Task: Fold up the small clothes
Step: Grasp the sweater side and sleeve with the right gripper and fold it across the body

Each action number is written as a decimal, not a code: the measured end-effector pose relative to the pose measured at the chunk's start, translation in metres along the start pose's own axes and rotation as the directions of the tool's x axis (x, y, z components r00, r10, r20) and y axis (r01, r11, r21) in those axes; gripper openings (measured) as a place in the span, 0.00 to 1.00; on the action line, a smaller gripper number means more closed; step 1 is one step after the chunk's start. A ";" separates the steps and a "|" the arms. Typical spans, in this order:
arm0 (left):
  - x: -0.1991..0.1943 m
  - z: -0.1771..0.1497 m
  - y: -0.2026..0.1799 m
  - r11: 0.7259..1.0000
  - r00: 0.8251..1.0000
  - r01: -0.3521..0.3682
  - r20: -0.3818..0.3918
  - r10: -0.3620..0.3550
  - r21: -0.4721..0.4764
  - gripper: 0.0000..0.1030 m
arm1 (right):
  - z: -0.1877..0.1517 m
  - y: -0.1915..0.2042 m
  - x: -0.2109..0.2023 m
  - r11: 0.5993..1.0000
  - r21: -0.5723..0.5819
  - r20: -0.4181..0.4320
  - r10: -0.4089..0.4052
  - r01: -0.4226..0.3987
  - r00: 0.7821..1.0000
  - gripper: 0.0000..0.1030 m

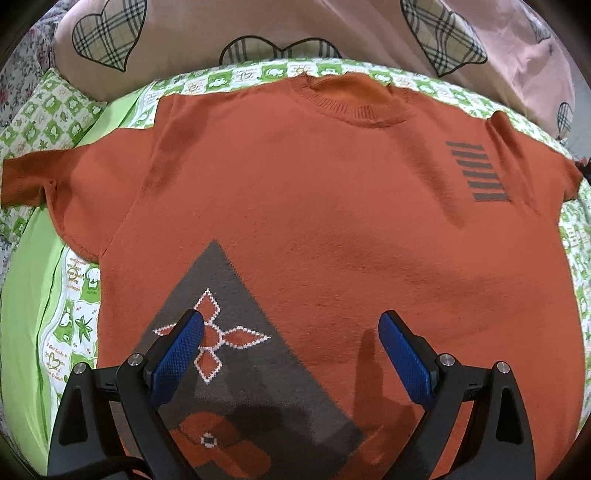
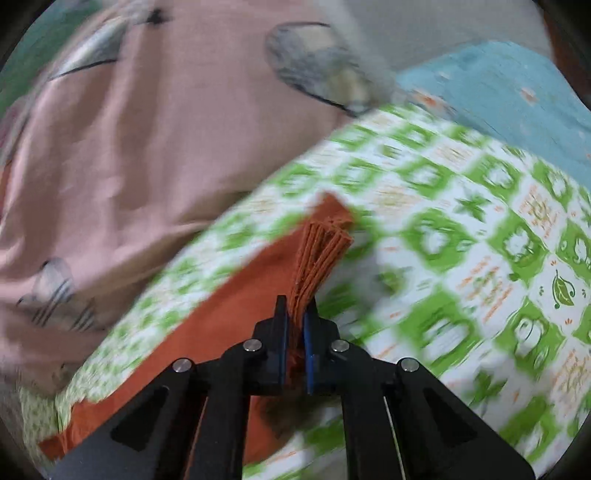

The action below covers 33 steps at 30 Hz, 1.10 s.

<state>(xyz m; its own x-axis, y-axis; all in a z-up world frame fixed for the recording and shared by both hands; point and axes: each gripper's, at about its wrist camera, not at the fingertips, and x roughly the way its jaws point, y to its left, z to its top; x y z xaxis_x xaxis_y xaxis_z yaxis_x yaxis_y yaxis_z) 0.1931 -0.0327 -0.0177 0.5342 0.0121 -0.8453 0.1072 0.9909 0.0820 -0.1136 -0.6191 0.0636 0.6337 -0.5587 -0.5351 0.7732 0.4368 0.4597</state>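
1. Green-checked bed [image 1: 92, 280] carries my orange sweater [image 1: 314, 206], spread flat and face up with its collar toward the pink pillows [image 1: 207, 33], so the sleeves are free to fold inward
2. My right gripper [image 2: 295, 317] is clamped on the bunched sleeve cuff [image 2: 325, 240], lifting it off the bed, I judge to carry it across the body
3. My left gripper [image 1: 291, 332] stands wide apart, holding nothing, tilted steeply down over the hem beside the grey triangle [image 1: 236, 295]; I judge it ready to pin the cloth
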 end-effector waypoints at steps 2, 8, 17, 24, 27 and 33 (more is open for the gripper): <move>-0.004 -0.002 0.002 1.000 1.000 0.012 0.006 -0.012 -0.005 0.93 | -0.009 0.034 -0.017 0.995 -0.066 -0.010 0.068 -0.069 0.998 0.08; -0.018 -0.013 0.021 0.998 0.999 0.045 0.017 -0.044 -0.049 0.93 | -0.066 0.158 -0.047 0.923 -0.196 -0.148 0.305 -0.330 0.941 0.08; -0.030 -0.022 0.067 0.988 0.996 0.084 0.053 -0.078 -0.131 0.93 | -0.227 0.343 -0.032 0.701 -0.137 -0.494 0.564 -0.699 0.662 0.08; -0.028 -0.020 0.081 0.978 0.989 0.139 0.070 -0.130 -0.155 0.93 | -0.328 0.423 -0.008 0.630 -0.093 -0.646 0.550 -0.771 0.528 0.08; -0.021 -0.016 0.083 0.970 0.983 0.177 0.075 -0.167 -0.167 0.93 | -0.345 0.429 0.005 0.631 -0.073 -0.676 0.538 -0.772 0.504 0.12; 0.021 0.015 0.079 0.939 0.960 0.281 0.054 -0.276 -0.199 0.93 | -0.346 0.414 0.009 0.664 -0.025 -0.682 0.535 -0.748 0.498 0.62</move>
<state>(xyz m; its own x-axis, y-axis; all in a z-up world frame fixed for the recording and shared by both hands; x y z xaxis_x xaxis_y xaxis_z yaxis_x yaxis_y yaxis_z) 0.2256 0.0441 -0.0213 0.5283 -0.2692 -0.8053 0.0842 0.9604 -0.2657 0.2202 -0.1996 0.0032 0.7454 0.4365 -0.5039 0.0399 0.7252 0.6874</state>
